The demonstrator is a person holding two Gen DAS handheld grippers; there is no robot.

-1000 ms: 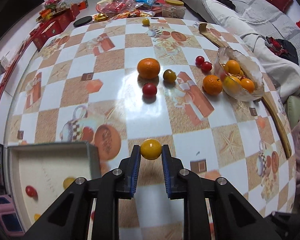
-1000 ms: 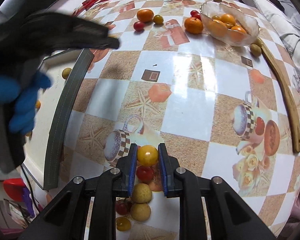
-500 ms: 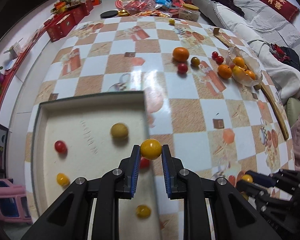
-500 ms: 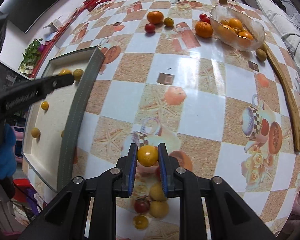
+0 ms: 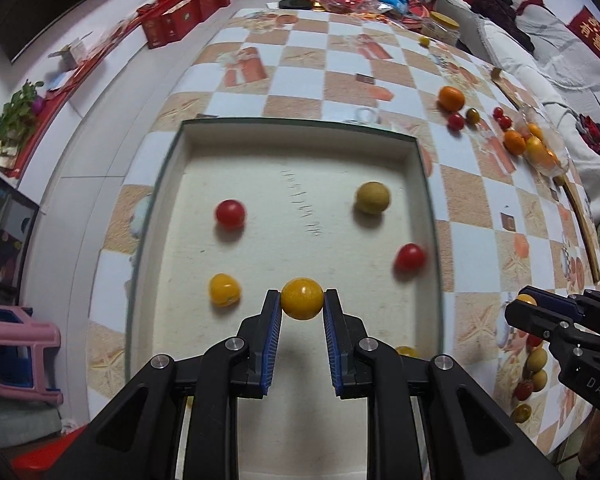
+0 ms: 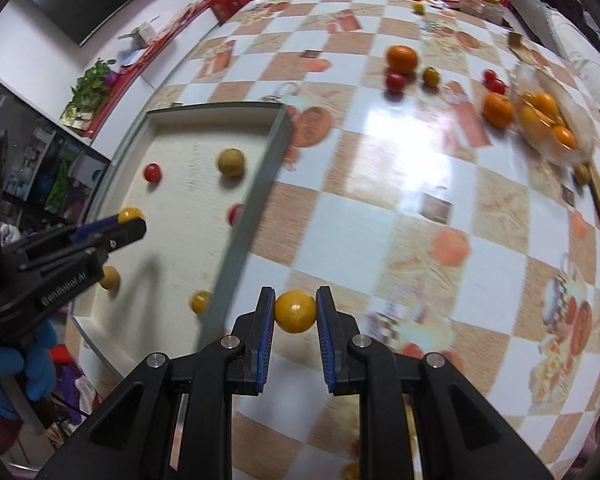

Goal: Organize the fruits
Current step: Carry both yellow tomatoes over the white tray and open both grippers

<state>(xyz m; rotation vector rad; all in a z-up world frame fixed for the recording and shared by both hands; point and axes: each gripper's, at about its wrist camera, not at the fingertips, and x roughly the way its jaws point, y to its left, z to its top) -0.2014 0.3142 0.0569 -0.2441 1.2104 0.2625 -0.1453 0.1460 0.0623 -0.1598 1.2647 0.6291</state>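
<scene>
Inside box (image 5: 300, 140), two red tomatoes (image 5: 230, 213), yellow fruits (image 5: 224, 289)

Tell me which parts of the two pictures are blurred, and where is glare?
Left wrist view: red tomato near the tray's right wall is smeared. Right wrist view: glass bowl is motion-blurred; white glare sits on the tablecloth.

A round table (image 5: 340, 60) wore a glossy checked cloth of orange and white squares. Red gift boxes (image 5: 172, 20) lined the pale floor beyond. A grey sofa (image 5: 560, 60) stood right; a pink stool (image 5: 16, 348) left.
</scene>
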